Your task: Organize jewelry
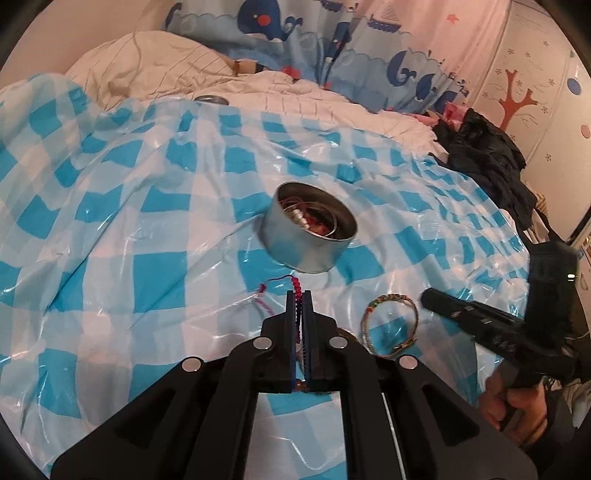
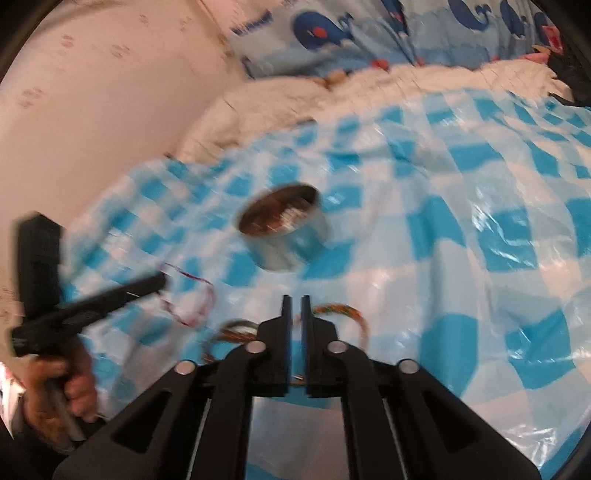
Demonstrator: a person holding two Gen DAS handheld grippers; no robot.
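Observation:
My left gripper (image 1: 298, 293) is shut on a red beaded bracelet (image 1: 296, 286), whose pink-red cord (image 1: 266, 291) trails left onto the checked sheet. Just beyond it stands an open round metal tin (image 1: 303, 254) holding several pieces of jewelry. A gold bangle (image 1: 392, 296) lies to the right on the sheet, with my right gripper (image 1: 424, 298) beside it. The right wrist view is blurred. In it my right gripper (image 2: 295, 299) has a narrow gap with nothing between the fingers, above a braided orange-green bracelet (image 2: 340, 308) and a brownish bangle (image 2: 236, 326). The tin (image 2: 291, 247) is ahead, and the left gripper (image 2: 162, 282) is at the left.
A blue-and-white checked plastic sheet (image 1: 147, 221) covers a bed with white bedding (image 1: 147, 74) behind it. A whale-print curtain (image 1: 295, 29) hangs at the back. Dark clothing (image 1: 487, 155) is piled at the right. A metal lid (image 1: 210, 99) lies at the sheet's far edge.

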